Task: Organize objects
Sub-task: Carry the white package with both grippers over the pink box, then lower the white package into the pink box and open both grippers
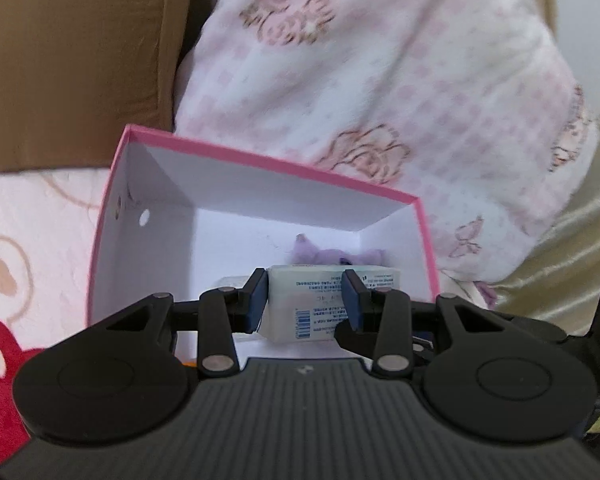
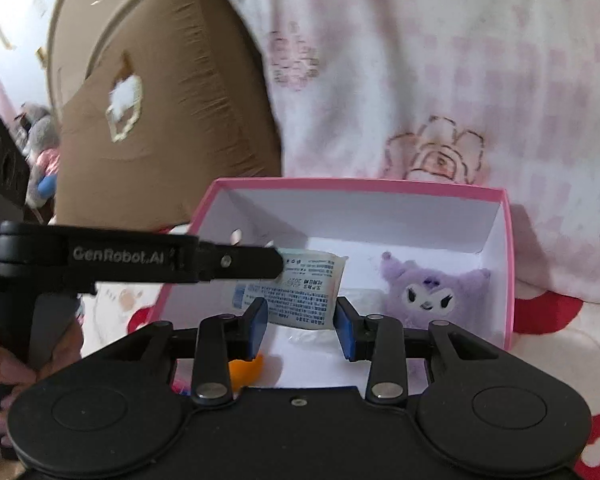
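A pink box (image 1: 268, 162) with white inside lies open on the bed; it also shows in the right wrist view (image 2: 508, 264). My left gripper (image 1: 306, 300) is shut on a white tissue packet (image 1: 312, 312) with printed text, held over the box's inside. In the right wrist view the left gripper's arm (image 2: 140, 258) reaches in from the left and holds the packet (image 2: 308, 288) above the box floor. My right gripper (image 2: 302, 324) is open just in front of the packet, not gripping it. A purple plush toy (image 2: 432, 292) sits in the box's right corner, partly hidden in the left wrist view (image 1: 328, 254).
A brown cushion (image 2: 172, 120) stands behind the box at left. A pink-and-white flowered blanket (image 2: 440, 80) is heaped behind it. An orange object (image 2: 246, 366) lies in the box at its near edge. A red-and-white bedcover (image 1: 28, 248) lies under the box.
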`<state>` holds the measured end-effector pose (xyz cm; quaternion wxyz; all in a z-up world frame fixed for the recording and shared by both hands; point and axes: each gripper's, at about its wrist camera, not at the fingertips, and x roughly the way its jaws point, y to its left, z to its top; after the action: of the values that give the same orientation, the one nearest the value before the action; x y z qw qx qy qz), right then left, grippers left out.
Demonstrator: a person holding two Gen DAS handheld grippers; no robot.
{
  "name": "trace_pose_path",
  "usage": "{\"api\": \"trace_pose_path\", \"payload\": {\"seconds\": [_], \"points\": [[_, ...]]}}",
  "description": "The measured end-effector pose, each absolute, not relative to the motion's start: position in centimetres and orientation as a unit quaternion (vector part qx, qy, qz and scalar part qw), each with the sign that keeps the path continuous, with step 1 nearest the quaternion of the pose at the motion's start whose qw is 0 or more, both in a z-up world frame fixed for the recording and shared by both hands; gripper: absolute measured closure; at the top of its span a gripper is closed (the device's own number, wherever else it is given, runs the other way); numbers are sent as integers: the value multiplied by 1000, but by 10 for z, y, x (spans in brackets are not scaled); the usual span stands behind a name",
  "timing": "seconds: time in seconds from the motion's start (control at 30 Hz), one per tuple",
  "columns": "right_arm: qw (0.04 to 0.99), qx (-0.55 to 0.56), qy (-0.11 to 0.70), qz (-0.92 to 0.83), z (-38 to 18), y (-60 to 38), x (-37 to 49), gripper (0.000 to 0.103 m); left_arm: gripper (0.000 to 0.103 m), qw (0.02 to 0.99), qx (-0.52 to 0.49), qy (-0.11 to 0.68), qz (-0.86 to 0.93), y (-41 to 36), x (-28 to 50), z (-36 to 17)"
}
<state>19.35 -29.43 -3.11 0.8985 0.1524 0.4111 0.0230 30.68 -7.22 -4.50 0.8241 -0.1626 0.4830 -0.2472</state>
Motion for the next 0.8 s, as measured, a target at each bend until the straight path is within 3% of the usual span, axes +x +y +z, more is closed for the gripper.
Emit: {"api": "trace_pose_path", "payload": {"seconds": [0.8], "points": [[863, 171, 475, -10, -101, -308, 248, 58, 66, 811, -176, 517, -210, -85, 340, -114]]}}
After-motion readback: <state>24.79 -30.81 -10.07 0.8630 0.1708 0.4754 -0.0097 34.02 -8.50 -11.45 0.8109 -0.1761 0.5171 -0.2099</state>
